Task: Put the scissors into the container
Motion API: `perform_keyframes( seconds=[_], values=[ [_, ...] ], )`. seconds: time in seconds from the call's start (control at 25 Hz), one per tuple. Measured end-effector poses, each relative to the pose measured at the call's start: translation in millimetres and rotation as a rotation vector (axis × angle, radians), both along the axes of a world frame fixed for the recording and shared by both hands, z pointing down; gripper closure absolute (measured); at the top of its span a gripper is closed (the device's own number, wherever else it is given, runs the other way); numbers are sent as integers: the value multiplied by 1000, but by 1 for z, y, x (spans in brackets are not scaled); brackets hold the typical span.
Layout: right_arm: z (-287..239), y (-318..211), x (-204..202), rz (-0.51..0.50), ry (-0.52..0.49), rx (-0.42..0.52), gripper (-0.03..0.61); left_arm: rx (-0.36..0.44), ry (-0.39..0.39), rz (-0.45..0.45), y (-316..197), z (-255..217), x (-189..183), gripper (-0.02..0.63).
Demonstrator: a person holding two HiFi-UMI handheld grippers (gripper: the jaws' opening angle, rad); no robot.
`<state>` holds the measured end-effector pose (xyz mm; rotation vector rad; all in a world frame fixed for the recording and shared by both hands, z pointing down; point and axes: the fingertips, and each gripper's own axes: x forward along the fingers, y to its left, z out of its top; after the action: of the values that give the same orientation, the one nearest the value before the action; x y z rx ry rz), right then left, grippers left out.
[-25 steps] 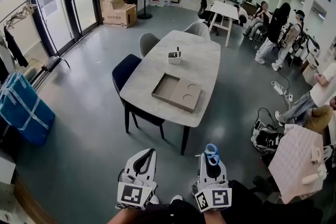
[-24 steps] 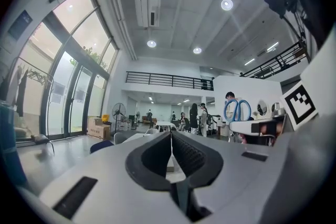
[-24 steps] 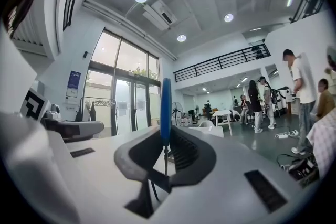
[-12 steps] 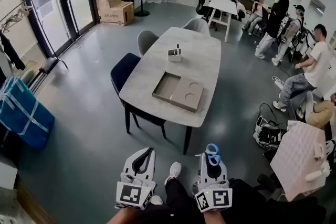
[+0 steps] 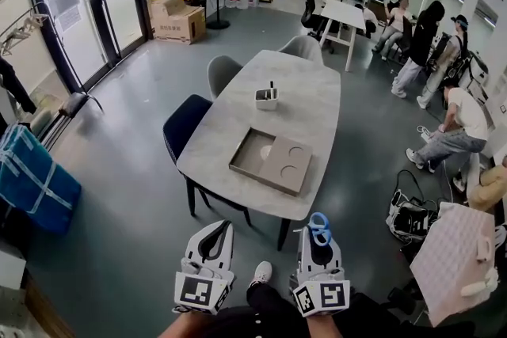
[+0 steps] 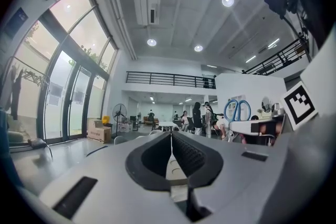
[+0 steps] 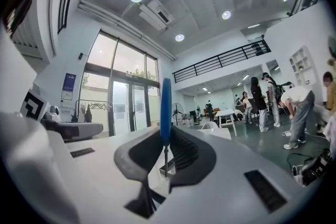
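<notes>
A grey floor (image 5: 119, 170) spreads through the hall. On it stands a long pale stone-look table (image 5: 313, 103), with a dark blue chair (image 5: 184, 123) at its left edge and two grey chairs (image 5: 222, 74) towards its far end. People stand and sit well off to the right, beyond the table.

A flat cardboard tray (image 5: 273, 166) with two round cut-outs lies close to the table's near edge, towards the near right corner.

Both grippers are held level over the floor, short of the table's near edge and apart from it. The left gripper (image 5: 220, 229) has its fingers clenched together with nothing between them. The right gripper (image 5: 320, 248) has its fingers grasping the scissors.

The small white container (image 5: 267, 96) stands about midway along the table, beyond the tray and apart from it. Something dark stands upright in it; what it is cannot be made out.

The scissors (image 5: 319, 229) are not on the table. They are pinched by the blades between the right fingers, and their blue ring handles stick out past the fingertips.
</notes>
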<state>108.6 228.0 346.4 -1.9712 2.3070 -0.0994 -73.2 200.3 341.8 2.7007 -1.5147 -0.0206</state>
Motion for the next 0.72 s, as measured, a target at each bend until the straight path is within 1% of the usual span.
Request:
perform_keyframes(
  seconds=[0.36, 0.72],
  values=[
    [-5, -81, 25, -22, -6, -13, 545, -22, -5, -32, -76, -1, 19, 597],
    [-5, -155, 47, -70, -11, -10, 545, -16, -6, -97, -144, -4, 31, 598]
  ],
)
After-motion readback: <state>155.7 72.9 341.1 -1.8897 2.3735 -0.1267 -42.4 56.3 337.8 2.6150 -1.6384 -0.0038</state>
